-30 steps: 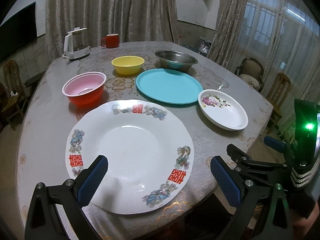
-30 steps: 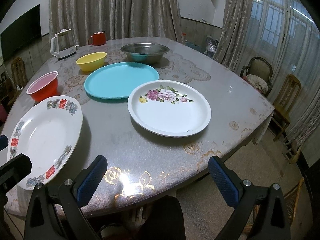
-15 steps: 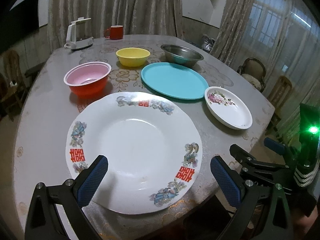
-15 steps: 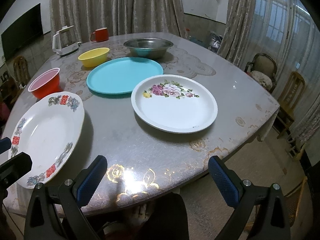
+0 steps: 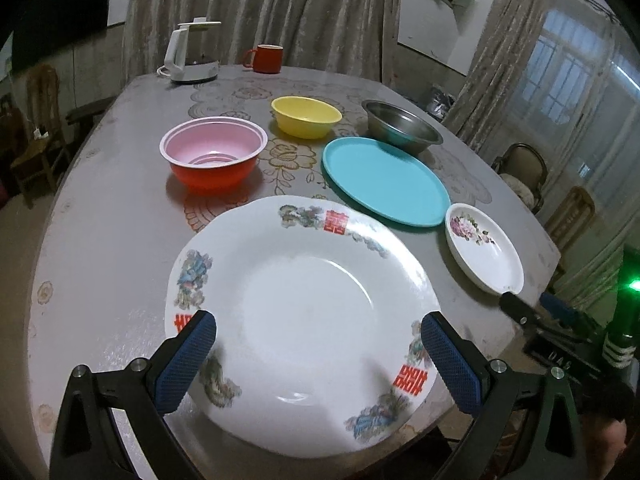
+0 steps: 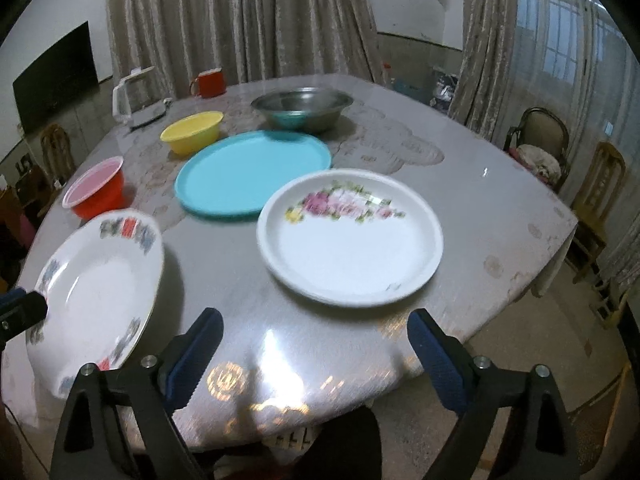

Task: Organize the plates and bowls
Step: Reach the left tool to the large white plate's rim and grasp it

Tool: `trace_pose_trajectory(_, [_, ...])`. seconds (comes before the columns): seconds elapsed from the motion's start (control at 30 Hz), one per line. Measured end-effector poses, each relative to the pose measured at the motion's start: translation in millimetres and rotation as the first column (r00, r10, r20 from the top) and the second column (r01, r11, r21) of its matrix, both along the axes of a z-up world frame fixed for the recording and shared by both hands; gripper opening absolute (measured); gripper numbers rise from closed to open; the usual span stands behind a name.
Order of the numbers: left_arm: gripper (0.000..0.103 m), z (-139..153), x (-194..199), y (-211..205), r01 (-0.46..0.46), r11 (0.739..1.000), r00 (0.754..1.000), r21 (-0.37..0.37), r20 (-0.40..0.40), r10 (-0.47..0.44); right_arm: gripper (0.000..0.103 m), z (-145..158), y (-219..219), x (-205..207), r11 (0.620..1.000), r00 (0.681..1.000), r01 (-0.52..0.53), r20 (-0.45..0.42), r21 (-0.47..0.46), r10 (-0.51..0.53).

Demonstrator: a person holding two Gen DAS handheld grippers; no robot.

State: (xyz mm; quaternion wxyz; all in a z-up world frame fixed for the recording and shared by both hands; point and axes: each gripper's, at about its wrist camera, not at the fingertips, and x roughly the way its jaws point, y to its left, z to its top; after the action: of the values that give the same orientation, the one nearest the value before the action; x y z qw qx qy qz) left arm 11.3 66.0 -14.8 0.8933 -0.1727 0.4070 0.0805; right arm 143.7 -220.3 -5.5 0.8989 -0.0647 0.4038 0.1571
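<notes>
A large white plate with red characters (image 5: 304, 320) (image 6: 96, 284) lies at the table's near edge. My left gripper (image 5: 316, 356) hovers open over its near rim, one blue pad on each side, nothing pinched. Right of it sits a small white rose-print plate (image 5: 484, 252) (image 6: 352, 240). My right gripper (image 6: 314, 356) is over the table edge short of that plate; its jaws are closing with nothing between them. Behind lie a turquoise plate (image 5: 384, 180) (image 6: 252, 172), a red bowl (image 5: 214, 158) (image 6: 96, 194), a yellow bowl (image 5: 306, 116) (image 6: 192, 132) and a steel bowl (image 5: 400, 128) (image 6: 302, 108).
A white kettle (image 5: 190, 54) (image 6: 136, 100) and a red mug (image 5: 266, 58) (image 6: 208, 83) stand at the table's far side. The round table (image 6: 480, 208) carries a patterned cloth. Wooden chairs (image 6: 540, 144) stand to the right, curtains behind.
My left gripper has moved forward over the large plate, which now fills more of its view, and has rolled a little. The right gripper's view is blurred and its jaws stand slightly narrower.
</notes>
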Motion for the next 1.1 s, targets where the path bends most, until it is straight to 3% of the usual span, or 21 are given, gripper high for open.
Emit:
trace_pose_trajectory(0.23, [0.103, 3.9, 19.4, -3.0, 0.015, 0.999, 1.000, -0.039, -0.004, -0.015, 0.090, 5.1, -25.0, 22.1, 0.998, 0.998, 0.059, 0.010, 0.036, -0.060])
trace_pose_trajectory(0.43, [0.103, 10.3, 35.9, -6.1, 0.009, 0.999, 1.000, -0.035, -0.006, -0.009, 0.081, -12.5, -42.7, 39.0, 0.991, 0.990, 0.120, -0.081, 0.055, -0.115])
trace_pose_trajectory(0.53, [0.103, 13.6, 43.0, -5.3, -0.010, 1.000, 1.000, -0.014, -0.008, 0.010, 0.078, -18.4, -36.3, 34.5, 0.995, 0.993, 0.077, -0.093, 0.060, -0.072])
trace_pose_trajectory(0.63, [0.103, 16.8, 49.7, -3.1, -0.036, 0.999, 0.999, 0.008, -0.007, 0.036, 0.078, -18.5, -16.0, 25.3, 1.000, 0.999, -0.012, -0.038, 0.026, 0.013])
trace_pose_trajectory(0.77, [0.103, 21.4, 54.8, -5.8, -0.042, 0.998, 0.999, 0.053, -0.003, 0.043, 0.077, -24.3, 9.7, 26.9, 0.992, 0.996, -0.045, 0.068, -0.115, 0.053])
trace_pose_trajectory(0.9, [0.103, 23.7, 57.8, -7.3, -0.036, 0.996, 0.999, 0.079, -0.011, 0.037, 0.076, -37.7, 20.3, 41.3, 0.983, 0.996, -0.060, 0.059, -0.171, 0.071])
trace_pose_trajectory(1.1, [0.103, 22.4, 64.0, -1.5, -0.050, 0.996, 0.998, 0.072, -0.020, 0.051, 0.076, -39.2, 14.3, 60.7, 0.988, 0.996, -0.085, 0.013, -0.128, 0.087])
